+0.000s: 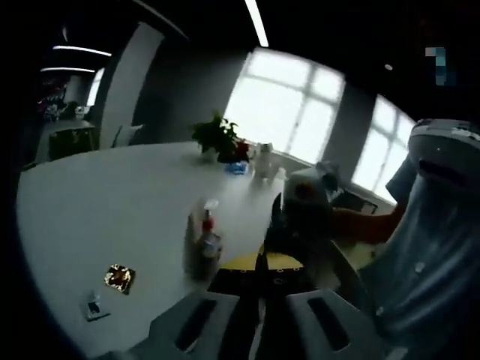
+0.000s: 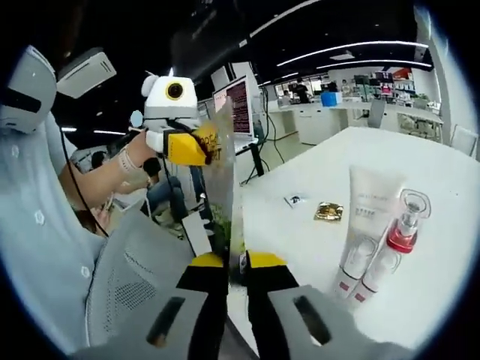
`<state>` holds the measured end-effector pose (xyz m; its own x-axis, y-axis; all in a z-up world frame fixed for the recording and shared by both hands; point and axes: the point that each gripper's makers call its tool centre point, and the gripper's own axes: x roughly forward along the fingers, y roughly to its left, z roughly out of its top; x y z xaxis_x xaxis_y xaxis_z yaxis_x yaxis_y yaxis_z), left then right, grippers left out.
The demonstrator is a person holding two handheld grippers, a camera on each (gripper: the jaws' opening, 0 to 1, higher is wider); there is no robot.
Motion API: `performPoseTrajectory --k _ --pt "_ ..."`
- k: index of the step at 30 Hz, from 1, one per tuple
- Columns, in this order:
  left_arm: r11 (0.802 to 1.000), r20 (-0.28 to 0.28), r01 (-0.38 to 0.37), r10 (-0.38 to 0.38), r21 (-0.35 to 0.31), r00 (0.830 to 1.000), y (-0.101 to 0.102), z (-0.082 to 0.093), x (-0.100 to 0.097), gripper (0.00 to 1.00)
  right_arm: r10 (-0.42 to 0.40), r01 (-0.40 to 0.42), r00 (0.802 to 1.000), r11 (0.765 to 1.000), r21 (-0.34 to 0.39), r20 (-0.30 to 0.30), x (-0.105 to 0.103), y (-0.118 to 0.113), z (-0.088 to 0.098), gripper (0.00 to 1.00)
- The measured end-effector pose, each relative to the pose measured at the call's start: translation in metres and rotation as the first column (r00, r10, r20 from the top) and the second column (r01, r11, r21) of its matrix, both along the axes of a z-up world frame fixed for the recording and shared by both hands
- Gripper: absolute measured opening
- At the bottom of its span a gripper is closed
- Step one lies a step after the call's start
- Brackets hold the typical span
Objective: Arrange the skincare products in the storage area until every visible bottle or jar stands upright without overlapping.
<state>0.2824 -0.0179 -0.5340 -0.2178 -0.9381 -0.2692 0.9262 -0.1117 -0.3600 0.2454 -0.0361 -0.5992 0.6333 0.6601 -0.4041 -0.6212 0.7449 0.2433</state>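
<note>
A thin grey flat panel (image 2: 223, 176) stands edge-on between both grippers. My right gripper (image 2: 236, 264) is shut on its lower end with yellow-tipped jaws. My left gripper (image 2: 201, 146), white and yellow, pinches its upper end. In the left gripper view my left gripper (image 1: 259, 294) has its jaws together on the dark panel edge (image 1: 260, 266), and the right gripper (image 1: 296, 210) is dark just beyond. On the white table stand a white tube (image 2: 369, 210) and a clear-capped bottle with a red collar (image 2: 401, 229), close together. The same bottle (image 1: 208, 232) shows left of my jaws.
A gold packet (image 2: 328, 211) and a small white packet (image 2: 294, 199) lie on the table (image 2: 442, 187). A potted plant (image 1: 217, 137) and small items sit at the far edge. A person in a light shirt (image 1: 435, 255) and a mesh chair (image 2: 127, 281) are close by.
</note>
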Motion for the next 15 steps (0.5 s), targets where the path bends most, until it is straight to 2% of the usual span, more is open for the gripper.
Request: performPoseTrajectory --k 6,9,10,15 --pt "0.996 -0.057 -0.064 0.067 0.056 0.996 -0.005 -0.022 0.018 0.0 0.012 -0.013 0.998 1.0 -0.025 -0.059 0.006 0.0 -0.016 0.01" --pt "0.991 -0.088 -0.095 0.103 0.091 0.991 -0.007 -0.036 0.027 0.0 -0.01 0.009 0.994 1.0 -0.015 -0.109 0.01 -0.001 -0.027 0.01" --pt "0.989 -0.095 -0.1 0.11 0.107 0.989 -0.007 -0.042 0.029 0.0 -0.017 0.015 0.99 1.0 -0.013 -0.143 0.01 0.0 -0.035 0.01" --pt "0.982 -0.153 -0.096 0.122 0.164 0.981 -0.009 -0.066 0.033 0.0 -0.035 0.025 0.979 0.998 -0.052 -0.203 0.011 0.0 -0.056 0.03"
